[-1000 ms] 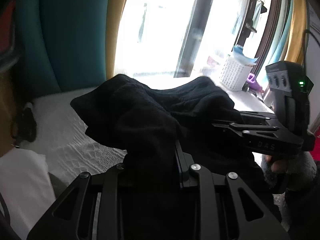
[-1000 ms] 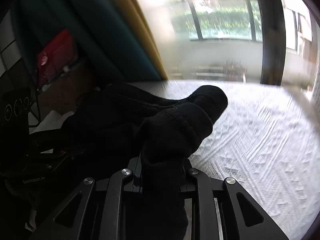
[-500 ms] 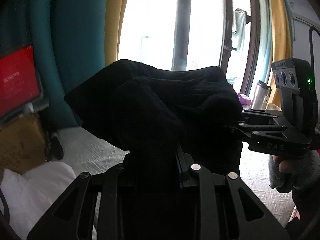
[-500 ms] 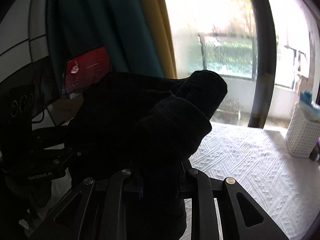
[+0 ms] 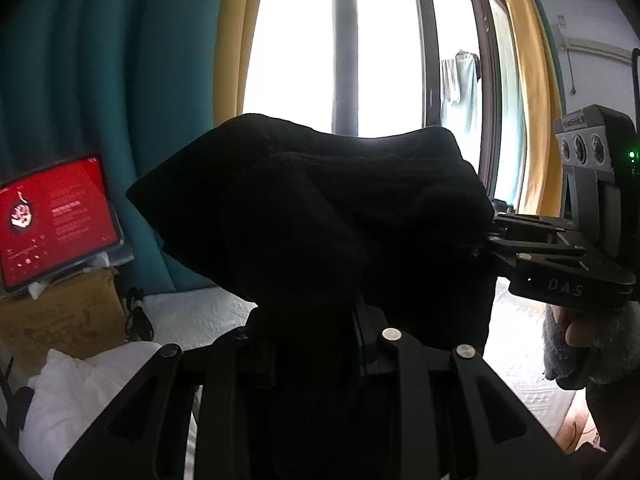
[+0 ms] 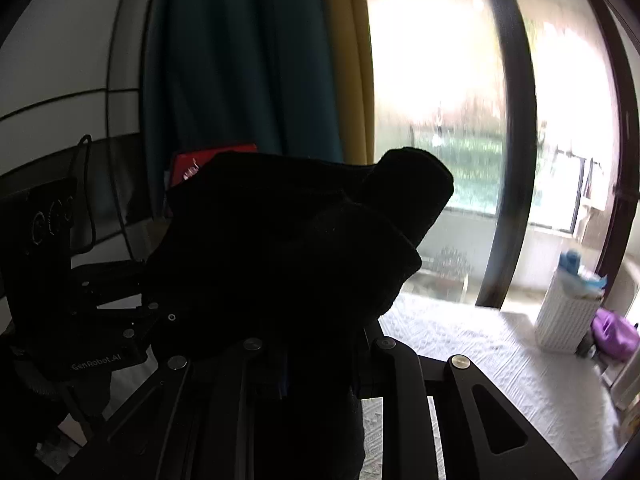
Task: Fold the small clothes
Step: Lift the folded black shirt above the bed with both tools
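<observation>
Black garment [image 5: 340,216] clamped between left gripper [image 5: 320,320], right gripper [image 5: 486,240].

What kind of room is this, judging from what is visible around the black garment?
Probably a bedroom at home. A white textured bedspread covers a wide flat surface, teal curtains hang beside a large window, and a white laundry basket stands at the far side.

1. The left gripper [image 5: 316,320] is clamped on a black garment [image 5: 320,216] held up clear of the white textured bed cover [image 5: 192,312].
2. On the right, the right gripper [image 5: 486,236] grips the garment's far edge.
3. Far left, a red-screened tablet [image 5: 56,216] leans above a cardboard box [image 5: 60,320].
</observation>
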A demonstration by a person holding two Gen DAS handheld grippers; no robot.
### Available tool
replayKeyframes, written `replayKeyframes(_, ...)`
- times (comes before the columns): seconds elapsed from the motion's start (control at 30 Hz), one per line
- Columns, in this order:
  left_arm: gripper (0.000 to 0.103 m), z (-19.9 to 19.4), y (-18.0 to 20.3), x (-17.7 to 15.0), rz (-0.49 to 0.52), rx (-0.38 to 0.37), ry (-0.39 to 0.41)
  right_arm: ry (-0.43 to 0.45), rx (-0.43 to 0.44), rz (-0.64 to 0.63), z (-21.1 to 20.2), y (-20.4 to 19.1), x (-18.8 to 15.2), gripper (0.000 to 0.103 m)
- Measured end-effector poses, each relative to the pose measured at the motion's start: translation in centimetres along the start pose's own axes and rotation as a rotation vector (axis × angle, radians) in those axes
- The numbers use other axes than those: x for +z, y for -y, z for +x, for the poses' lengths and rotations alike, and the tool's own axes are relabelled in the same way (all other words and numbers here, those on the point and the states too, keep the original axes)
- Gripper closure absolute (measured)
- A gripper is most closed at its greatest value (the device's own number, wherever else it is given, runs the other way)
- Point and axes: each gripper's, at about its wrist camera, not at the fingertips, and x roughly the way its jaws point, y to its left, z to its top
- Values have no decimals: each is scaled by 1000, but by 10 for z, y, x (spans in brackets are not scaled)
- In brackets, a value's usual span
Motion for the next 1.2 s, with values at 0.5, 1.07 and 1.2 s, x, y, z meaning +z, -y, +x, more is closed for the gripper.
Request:
replayKeyframes(0.5, 78, -68, -3, 0, 12, 5, 109, 121, 7, -52, -44, -46, 17, 91)
replayKeyframes(1.07, 79, -153, -28, 12, 59, 79, 226, 232, 118, -120, -87, -106, 50, 91)
replayKeyframes(1.2, 79, -170, -36, 9, 61, 106, 216, 229, 158, -119, -76, -114, 53, 91)
